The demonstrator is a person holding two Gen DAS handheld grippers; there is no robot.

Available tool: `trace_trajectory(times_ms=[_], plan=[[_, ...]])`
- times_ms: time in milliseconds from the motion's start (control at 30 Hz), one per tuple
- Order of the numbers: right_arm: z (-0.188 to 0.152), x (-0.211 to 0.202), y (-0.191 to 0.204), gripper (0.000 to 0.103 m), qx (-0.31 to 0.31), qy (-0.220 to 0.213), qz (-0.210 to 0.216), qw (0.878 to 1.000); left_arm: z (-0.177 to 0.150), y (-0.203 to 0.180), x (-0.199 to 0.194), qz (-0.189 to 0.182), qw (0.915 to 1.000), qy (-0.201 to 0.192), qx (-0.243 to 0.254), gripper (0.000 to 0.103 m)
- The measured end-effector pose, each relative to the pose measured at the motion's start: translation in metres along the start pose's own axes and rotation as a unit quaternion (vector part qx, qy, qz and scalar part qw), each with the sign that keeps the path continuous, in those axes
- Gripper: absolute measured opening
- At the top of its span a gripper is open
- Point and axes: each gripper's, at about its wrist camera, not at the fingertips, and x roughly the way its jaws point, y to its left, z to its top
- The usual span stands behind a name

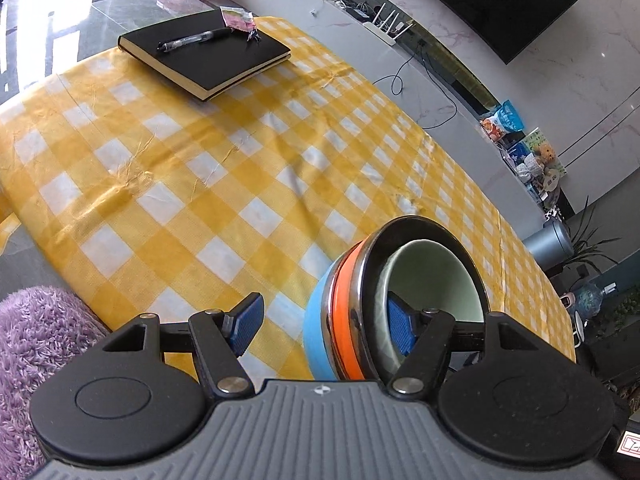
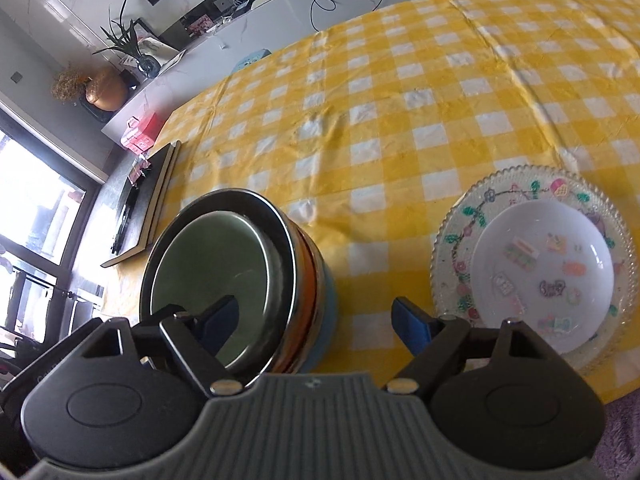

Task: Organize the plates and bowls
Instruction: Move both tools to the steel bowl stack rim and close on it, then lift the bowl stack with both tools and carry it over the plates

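Closest to the left wrist camera, the left gripper [image 1: 326, 322] stands with its jaws apart, straddling the wall of the bowl stack [image 1: 394, 300]: one blue pad sits inside the top green bowl [image 1: 436, 280], the other outside over the checked tablecloth [image 1: 200, 168], and neither looks to be pressing yet. Nested under the green bowl are a steel, an orange and a blue one.

From the right wrist camera, the right gripper [image 2: 316, 320] is also apart and straddles the opposite wall of the same stack [image 2: 240, 280]. At about three o'clock from the stack lies the glass plate [image 2: 452, 240] with a white bowl [image 2: 540, 268] on it. A black notebook [image 1: 204, 54] sits far off at eleven o'clock.

Judging by this, the step is taking hold of the stack with both grippers. Next would be closing evenly on both walls, then lifting level.
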Motion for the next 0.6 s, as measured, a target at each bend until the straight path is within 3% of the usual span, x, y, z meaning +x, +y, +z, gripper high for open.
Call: trace_trajectory(times_ms=[600], plan=[[0.007,0.039,-0.016,0.07,0.048,0.039,0.06,0.996,0.001,0.008,0.029,-0.034,0.9985,0.035,-0.026,0.07]])
